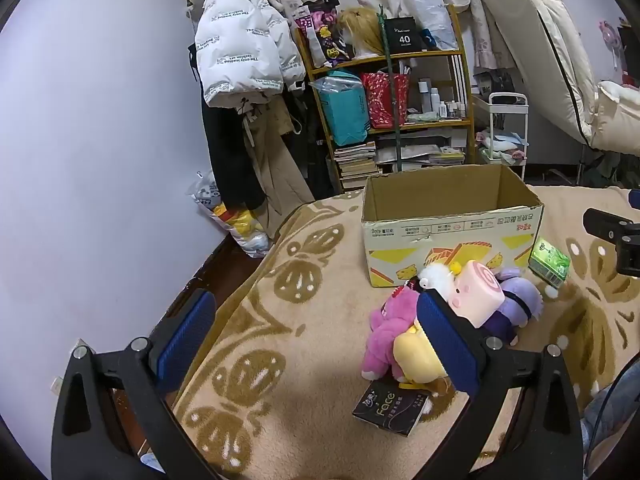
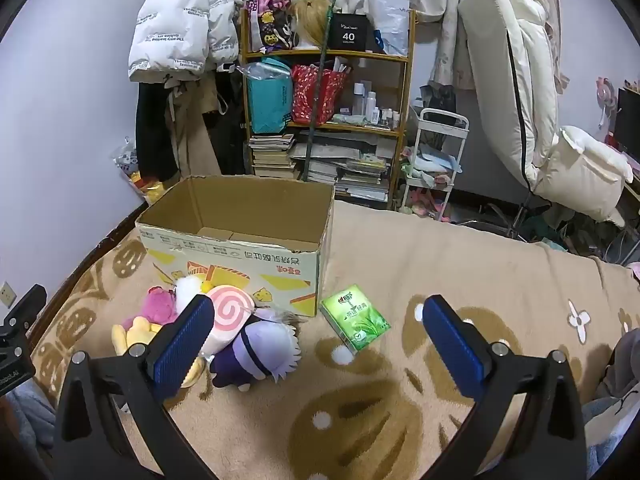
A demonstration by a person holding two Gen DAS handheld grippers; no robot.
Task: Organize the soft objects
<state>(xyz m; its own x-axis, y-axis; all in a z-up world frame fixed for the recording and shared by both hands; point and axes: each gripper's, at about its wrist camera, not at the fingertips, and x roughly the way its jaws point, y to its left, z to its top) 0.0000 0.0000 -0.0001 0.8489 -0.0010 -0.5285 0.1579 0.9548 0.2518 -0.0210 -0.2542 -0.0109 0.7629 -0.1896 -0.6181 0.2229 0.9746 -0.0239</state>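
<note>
A pile of plush toys lies on the beige blanket in front of an open cardboard box (image 1: 452, 236) (image 2: 236, 240): a pink bear (image 1: 390, 324) (image 2: 158, 306), a yellow plush (image 1: 416, 356) (image 2: 134, 334), a pink swirl-roll pig (image 1: 478, 292) (image 2: 230, 314) and a purple plush (image 1: 520, 300) (image 2: 260, 350). My left gripper (image 1: 316, 320) is open and empty, left of the pile. My right gripper (image 2: 320, 320) is open and empty, right of the pile. The box looks empty inside.
A green tissue pack (image 1: 550, 262) (image 2: 356, 318) lies right of the box. A black tissue pack (image 1: 390, 408) lies in front of the pile. A cluttered shelf (image 2: 328, 92), hanging coats (image 1: 240, 40) and a white cart (image 2: 436, 160) stand behind the bed.
</note>
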